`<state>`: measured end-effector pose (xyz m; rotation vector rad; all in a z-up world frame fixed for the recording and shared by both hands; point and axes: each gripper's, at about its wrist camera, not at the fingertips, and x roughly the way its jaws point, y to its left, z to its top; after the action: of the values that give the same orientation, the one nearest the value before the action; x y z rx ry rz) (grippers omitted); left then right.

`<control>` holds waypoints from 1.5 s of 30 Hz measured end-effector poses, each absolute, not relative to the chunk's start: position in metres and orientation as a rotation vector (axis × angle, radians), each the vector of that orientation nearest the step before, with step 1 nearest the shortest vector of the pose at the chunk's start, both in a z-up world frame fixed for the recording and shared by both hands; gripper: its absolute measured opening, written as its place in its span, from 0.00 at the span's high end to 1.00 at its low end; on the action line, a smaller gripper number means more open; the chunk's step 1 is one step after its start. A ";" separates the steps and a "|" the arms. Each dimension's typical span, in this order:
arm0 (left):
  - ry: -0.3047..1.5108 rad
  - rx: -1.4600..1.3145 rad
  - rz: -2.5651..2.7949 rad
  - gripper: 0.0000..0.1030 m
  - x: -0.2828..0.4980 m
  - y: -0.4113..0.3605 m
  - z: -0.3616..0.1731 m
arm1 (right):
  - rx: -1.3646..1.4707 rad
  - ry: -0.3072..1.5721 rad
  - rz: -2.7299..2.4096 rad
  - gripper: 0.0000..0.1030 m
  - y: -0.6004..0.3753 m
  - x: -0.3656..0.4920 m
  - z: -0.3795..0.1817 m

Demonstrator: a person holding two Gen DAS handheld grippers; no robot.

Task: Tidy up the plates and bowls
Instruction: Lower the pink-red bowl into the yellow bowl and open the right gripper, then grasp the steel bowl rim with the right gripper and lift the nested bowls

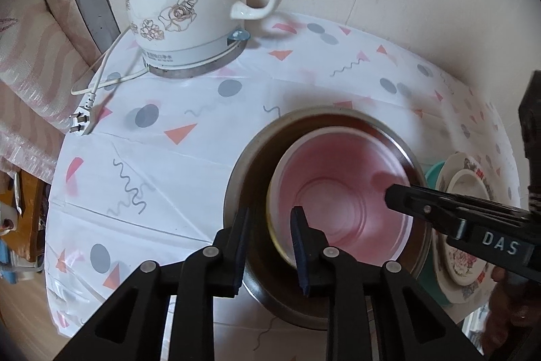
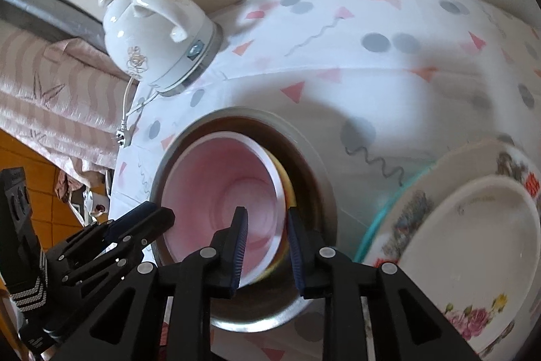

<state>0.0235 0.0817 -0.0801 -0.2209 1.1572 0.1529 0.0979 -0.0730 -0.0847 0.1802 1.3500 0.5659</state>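
A pink bowl [image 1: 341, 192] [image 2: 216, 178] sits nested in a yellow bowl [image 2: 290, 192], and both rest inside a steel bowl [image 1: 233, 192] [image 2: 323, 178] on the patterned tablecloth. My left gripper [image 1: 270, 212] straddles the pink bowl's left rim. A gap shows beside each pad, so it is open. My right gripper [image 2: 266, 211] straddles the opposite rim, also open, with the rim close to its outer pad. Each gripper appears from the side in the other's view: the right gripper [image 1: 392, 195] and the left gripper [image 2: 165, 213].
Right of the steel bowl, a floral plate [image 1: 463, 263] [image 2: 412, 212] lies on a teal plate [image 2: 378, 219] and carries a white dish [image 2: 473, 242]. A white kettle [image 1: 189, 5] [image 2: 152, 39] stands at the far left, its plug [image 1: 79, 124] near the table edge. Striped fabric [image 1: 33, 56] lies beyond.
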 end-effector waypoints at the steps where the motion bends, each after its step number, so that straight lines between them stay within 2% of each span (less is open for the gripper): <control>1: 1.150 -0.228 0.150 0.76 0.023 0.083 -0.078 | 0.184 1.346 0.573 0.76 -0.071 0.100 -0.085; 3: 1.133 -0.230 0.154 0.74 0.023 0.085 -0.074 | 0.188 1.345 0.569 0.76 -0.071 0.102 -0.084; 5: 1.107 -0.241 0.160 0.56 0.020 0.090 -0.069 | 0.213 1.314 0.565 0.76 -0.078 0.103 -0.078; 7: 1.077 -0.267 0.180 0.47 0.016 0.100 -0.065 | 0.223 1.269 0.561 0.76 -0.087 0.103 -0.069; 12: 1.079 -0.365 0.210 0.47 0.007 0.127 -0.072 | 0.217 1.218 0.505 0.75 -0.112 0.110 -0.064; 24: 1.201 -0.476 0.092 0.55 -0.010 0.135 -0.104 | 0.158 1.296 0.522 0.74 -0.110 0.111 -0.089; 35: 1.237 -0.436 0.028 0.78 -0.003 0.122 -0.106 | 0.077 1.336 0.534 0.74 -0.096 0.112 -0.104; 41: 1.282 -0.449 -0.017 0.80 0.001 0.117 -0.117 | 0.061 1.354 0.545 0.75 -0.089 0.115 -0.110; 45: 1.295 -0.448 -0.029 0.79 0.004 0.113 -0.123 | 0.060 1.359 0.572 0.80 -0.086 0.118 -0.112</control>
<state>0.0041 0.1134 -0.1227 -0.4484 1.2947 -0.0288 0.1183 -0.0858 -0.1116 0.0596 1.3588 0.5720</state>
